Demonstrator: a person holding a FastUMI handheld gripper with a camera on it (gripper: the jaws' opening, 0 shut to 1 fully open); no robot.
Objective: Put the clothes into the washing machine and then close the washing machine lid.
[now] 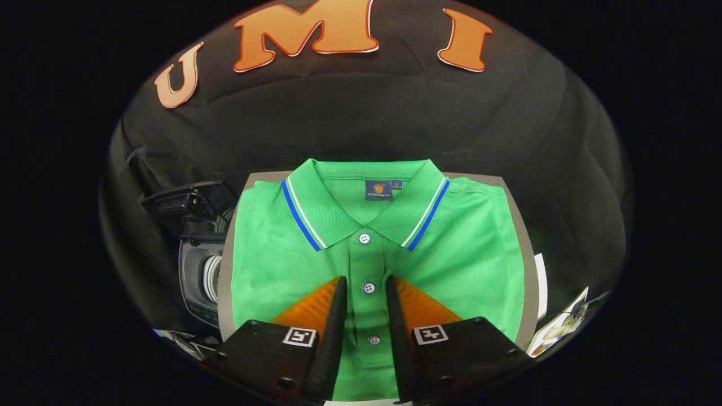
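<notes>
Two fingers of our gripper [366, 285] stand a little apart over the placket of a folded green polo shirt [474, 254], the strip with its buttons [369, 287] showing in the gap; we cannot tell whether they press the cloth. The shirt lies flat on a grey board [522, 225], just ahead of and under the fingers. Beside it we see part of the washing machine [198, 276], half cut off by the board. Some papers [564, 324] on the other side are too blurred to make out.
</notes>
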